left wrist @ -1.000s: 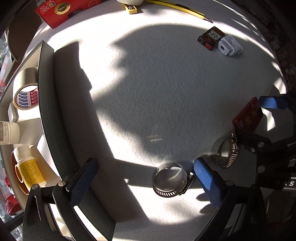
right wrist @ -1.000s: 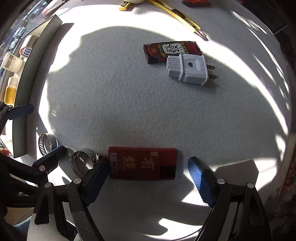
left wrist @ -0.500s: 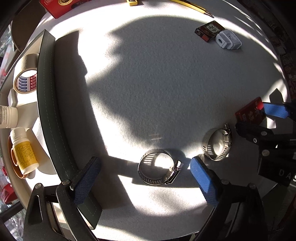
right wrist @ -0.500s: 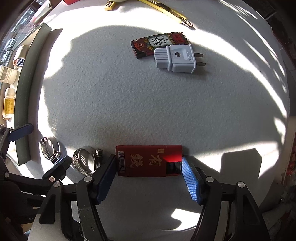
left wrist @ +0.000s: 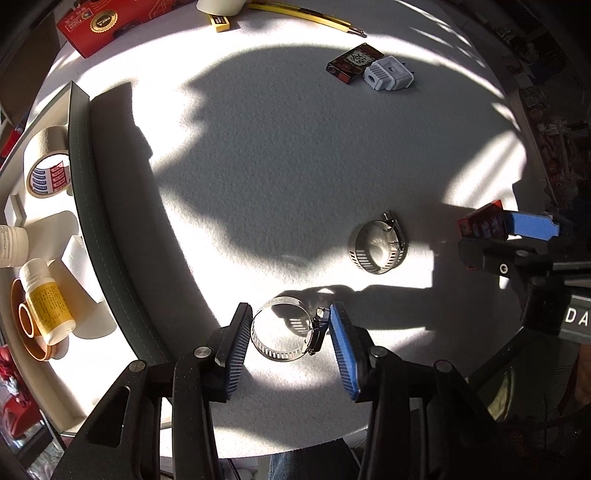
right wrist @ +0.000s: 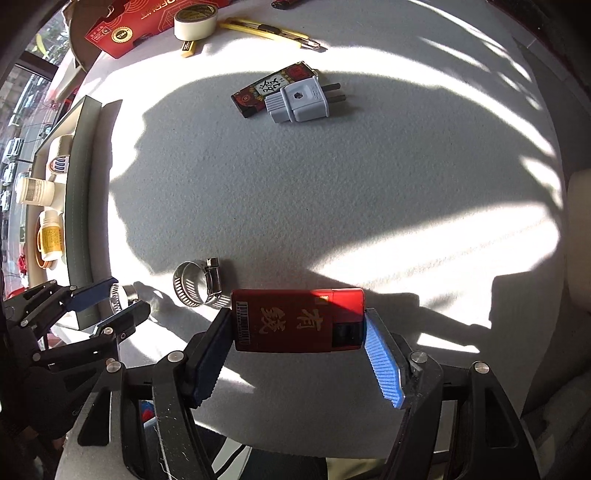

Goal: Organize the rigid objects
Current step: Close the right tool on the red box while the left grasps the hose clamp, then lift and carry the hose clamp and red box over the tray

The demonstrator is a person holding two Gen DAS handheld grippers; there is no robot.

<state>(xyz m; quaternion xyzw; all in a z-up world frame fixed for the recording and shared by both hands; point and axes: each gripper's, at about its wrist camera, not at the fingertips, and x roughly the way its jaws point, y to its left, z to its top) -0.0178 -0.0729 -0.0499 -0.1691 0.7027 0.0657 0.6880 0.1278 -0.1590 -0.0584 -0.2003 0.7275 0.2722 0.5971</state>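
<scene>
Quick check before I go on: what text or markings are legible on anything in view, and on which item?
"有錢": gold characters on the red lighter in the right gripper.
"發": on the dark lighter beside the grey plug.
"DA": white letters, cut off, on the right gripper's body, left wrist view.
Red box, tape roll, yellow-label bottle: print too small.

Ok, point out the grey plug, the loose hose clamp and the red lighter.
grey plug (right wrist: 299, 103), right wrist view, middle of its body.
loose hose clamp (left wrist: 376, 248), left wrist view, its metal band.
red lighter (right wrist: 295, 319), right wrist view, its printed face.
</scene>
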